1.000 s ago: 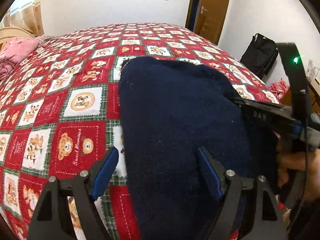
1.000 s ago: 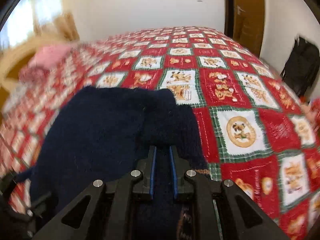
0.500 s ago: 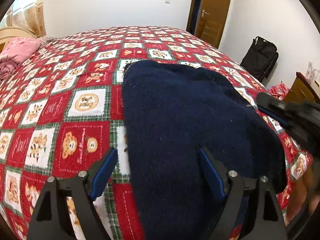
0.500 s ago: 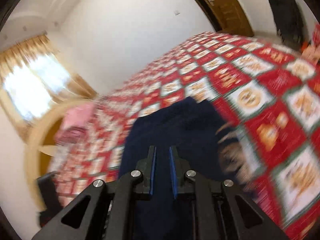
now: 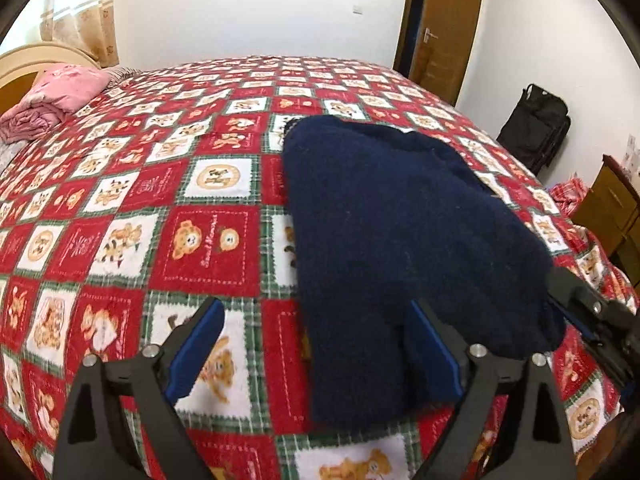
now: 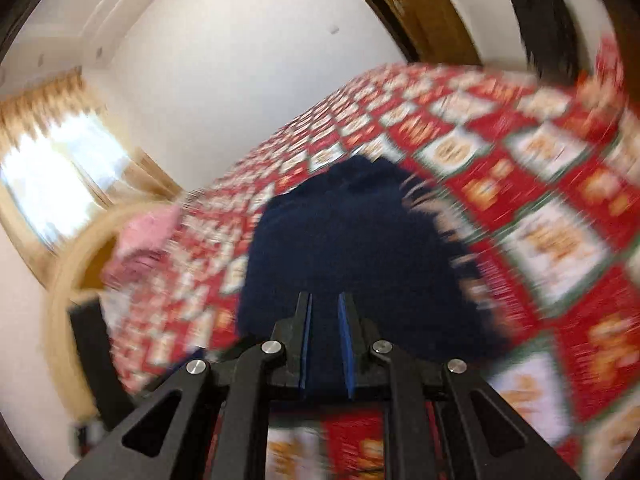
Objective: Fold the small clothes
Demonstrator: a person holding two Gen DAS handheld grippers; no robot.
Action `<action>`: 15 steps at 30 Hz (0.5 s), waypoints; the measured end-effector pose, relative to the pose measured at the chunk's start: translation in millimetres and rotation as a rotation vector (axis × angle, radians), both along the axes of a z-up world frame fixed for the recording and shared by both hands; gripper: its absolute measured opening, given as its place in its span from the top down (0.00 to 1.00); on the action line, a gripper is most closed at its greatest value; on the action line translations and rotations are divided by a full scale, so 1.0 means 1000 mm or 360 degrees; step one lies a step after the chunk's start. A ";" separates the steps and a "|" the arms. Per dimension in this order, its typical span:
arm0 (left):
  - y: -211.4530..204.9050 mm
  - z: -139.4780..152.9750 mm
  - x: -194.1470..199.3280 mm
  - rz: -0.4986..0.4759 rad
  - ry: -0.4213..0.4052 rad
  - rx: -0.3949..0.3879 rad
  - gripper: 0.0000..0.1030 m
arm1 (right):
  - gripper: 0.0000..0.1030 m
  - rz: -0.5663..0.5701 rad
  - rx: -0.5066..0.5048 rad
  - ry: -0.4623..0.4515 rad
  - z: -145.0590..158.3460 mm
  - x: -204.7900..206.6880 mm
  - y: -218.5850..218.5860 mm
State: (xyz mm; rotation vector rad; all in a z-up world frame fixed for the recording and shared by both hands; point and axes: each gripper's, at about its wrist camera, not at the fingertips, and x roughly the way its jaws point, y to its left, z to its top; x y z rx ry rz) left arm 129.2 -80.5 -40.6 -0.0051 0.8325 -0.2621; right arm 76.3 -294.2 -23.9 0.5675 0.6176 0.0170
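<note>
A navy knitted garment (image 5: 400, 220) lies folded in a thick slab on the red teddy-bear bedspread (image 5: 160, 200). My left gripper (image 5: 316, 308) hovers over its near left edge, jaws opening wide. One blue pad is above the cloth, the other above the bedspread, and neither presses on anything. My right gripper (image 5: 592, 320) shows at the right edge, just off the garment's near right corner. In the blurred, tilted right wrist view the right gripper (image 6: 325, 298) is shut, nothing visibly pinched, with the garment (image 6: 352, 248) beyond it.
Pink folded clothes (image 5: 60, 92) lie by the wooden headboard at the far left. A black bag (image 5: 536, 128) leans on the right wall near a brown door (image 5: 444, 28). A wooden cabinet (image 5: 612, 208) stands beside the bed's right edge.
The right gripper has drawn off the garment toward its near right corner and rolled, tilting its view. The left gripper has pulled back a little and its jaws have spread wider.
</note>
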 end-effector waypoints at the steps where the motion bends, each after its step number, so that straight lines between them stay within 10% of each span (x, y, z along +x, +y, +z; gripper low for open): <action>1: 0.000 0.002 -0.004 -0.0002 -0.0012 -0.0002 0.08 | 0.86 -0.0024 -0.0104 0.0001 0.005 -0.009 0.000; 7: 0.000 0.016 -0.036 -0.0042 -0.0157 0.0068 0.08 | 0.86 -0.0178 -0.0470 -0.0171 0.037 -0.069 0.001; 15: 0.004 0.049 -0.074 -0.0065 -0.0243 -0.0021 0.08 | 0.86 -0.0281 -0.0011 -0.0650 0.077 -0.145 -0.001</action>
